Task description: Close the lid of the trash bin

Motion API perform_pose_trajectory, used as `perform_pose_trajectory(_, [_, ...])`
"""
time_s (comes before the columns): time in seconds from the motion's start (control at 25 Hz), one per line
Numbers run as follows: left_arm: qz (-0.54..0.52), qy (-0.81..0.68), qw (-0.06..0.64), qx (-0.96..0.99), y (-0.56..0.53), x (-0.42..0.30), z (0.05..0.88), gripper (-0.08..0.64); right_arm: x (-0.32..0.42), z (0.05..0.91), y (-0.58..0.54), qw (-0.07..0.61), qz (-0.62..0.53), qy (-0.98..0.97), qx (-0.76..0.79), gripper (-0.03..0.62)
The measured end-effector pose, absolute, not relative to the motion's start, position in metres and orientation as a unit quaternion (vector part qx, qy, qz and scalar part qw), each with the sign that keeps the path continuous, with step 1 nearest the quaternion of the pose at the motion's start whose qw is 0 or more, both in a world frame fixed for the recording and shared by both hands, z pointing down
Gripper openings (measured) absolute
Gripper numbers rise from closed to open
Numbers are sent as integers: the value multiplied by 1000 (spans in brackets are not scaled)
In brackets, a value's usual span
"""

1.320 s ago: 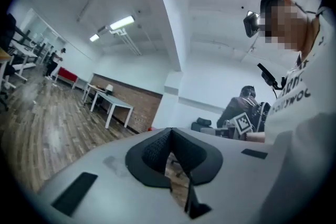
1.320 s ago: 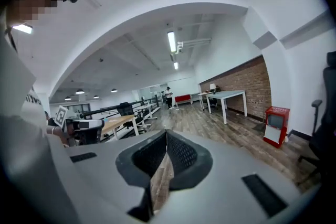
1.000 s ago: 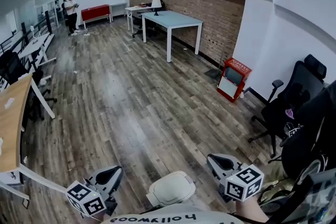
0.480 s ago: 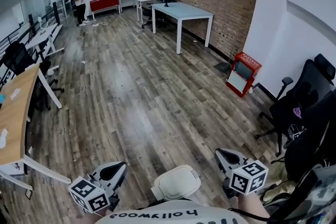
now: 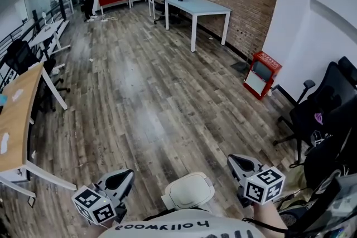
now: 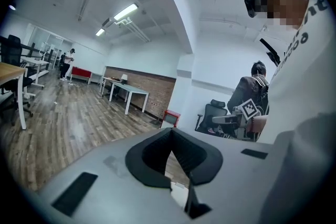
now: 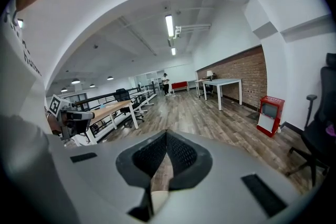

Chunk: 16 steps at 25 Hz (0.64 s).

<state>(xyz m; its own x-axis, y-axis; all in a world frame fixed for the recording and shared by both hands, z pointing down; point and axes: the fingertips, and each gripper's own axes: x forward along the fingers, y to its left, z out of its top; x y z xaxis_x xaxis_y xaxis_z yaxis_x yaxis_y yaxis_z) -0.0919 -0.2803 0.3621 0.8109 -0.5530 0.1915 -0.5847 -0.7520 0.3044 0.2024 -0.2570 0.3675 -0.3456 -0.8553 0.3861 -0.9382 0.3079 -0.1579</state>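
**Evidently a light cream plastic lid [image 5: 188, 189], with nothing holding it**

Well, the lid belongs to the cream-coloured plastic trash bin [image 5: 170, 202], which stands on the floor close in front of the person. From above it shows as a rounded-square panel with a raised rim, smooth and faintly glossy. This steep angle does not reveal whether the panel lies flat or stands tilted open.

The left gripper [image 5: 120, 180], grey moulded plastic with black ribbed jaws, hangs just left of the bin. The matching right gripper [image 5: 240, 165] hangs just right of it. Both are apart from the bin. Each gripper view shows the jaws brought together at their tips with nothing between them.

As thin moulded plastic, the lid is probably light, stiff enough to push, and hinged along one side. It should need no clamping: a closed jaw tip pressed on the free edge opposite the hinge would likely swing it down. The surface looks slippery, so the raised rim is a surer place to push than the bare middle. A hard shove might tip so light a bin.

Beyond the bin, a matte, streaked grey-brown wood-plank floor [image 5: 139, 97] runs up to a rough red-brown brick wall [image 5: 223, 3]. A black padded office chair [image 5: 321, 111] stands well to the right of the bin.
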Motion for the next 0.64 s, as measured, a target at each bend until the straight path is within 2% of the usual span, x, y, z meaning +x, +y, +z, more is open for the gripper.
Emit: perform_pose_trajectory(0.64, [46,-305,182,934,-281,-86,371,5,209,374,-262,128,167,-799,563,9])
